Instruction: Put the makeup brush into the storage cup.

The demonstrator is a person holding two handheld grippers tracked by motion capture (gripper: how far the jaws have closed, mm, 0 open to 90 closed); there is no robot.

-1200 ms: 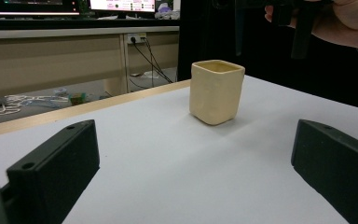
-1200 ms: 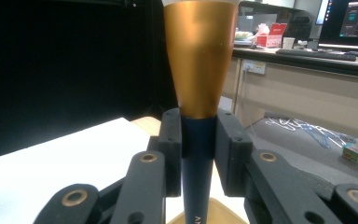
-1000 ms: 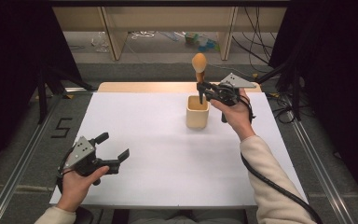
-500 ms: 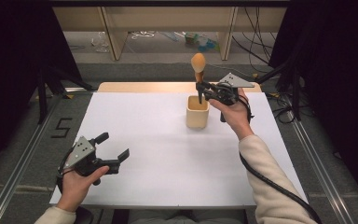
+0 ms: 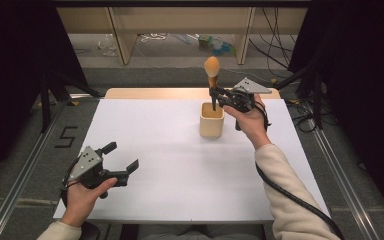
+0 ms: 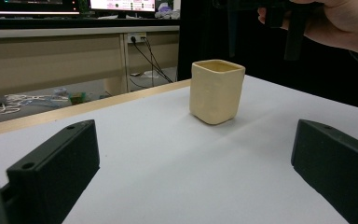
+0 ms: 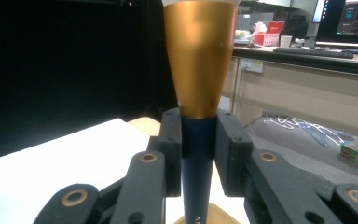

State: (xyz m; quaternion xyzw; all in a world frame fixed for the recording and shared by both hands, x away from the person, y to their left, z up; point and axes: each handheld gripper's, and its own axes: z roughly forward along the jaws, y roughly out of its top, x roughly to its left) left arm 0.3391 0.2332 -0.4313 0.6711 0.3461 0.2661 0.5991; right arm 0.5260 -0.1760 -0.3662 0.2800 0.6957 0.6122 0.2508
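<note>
L gripper (image 5: 121,159) sits released near the table's (image 5: 145,130) near-left corner, w/ bare surface ahead of it. Beyond, the cream cup (image 5: 212,120) stands by the far edge. R gripper (image 5: 215,95) grasps a makeup brush (image 5: 211,75) upright, handle just above cup.

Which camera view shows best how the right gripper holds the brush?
The right gripper view: the right gripper clamps the brush on its dark handle, below the gold ferrule. The high view shows the brush upright above the cup, small. The left gripper view shows none of the clamping.
</note>
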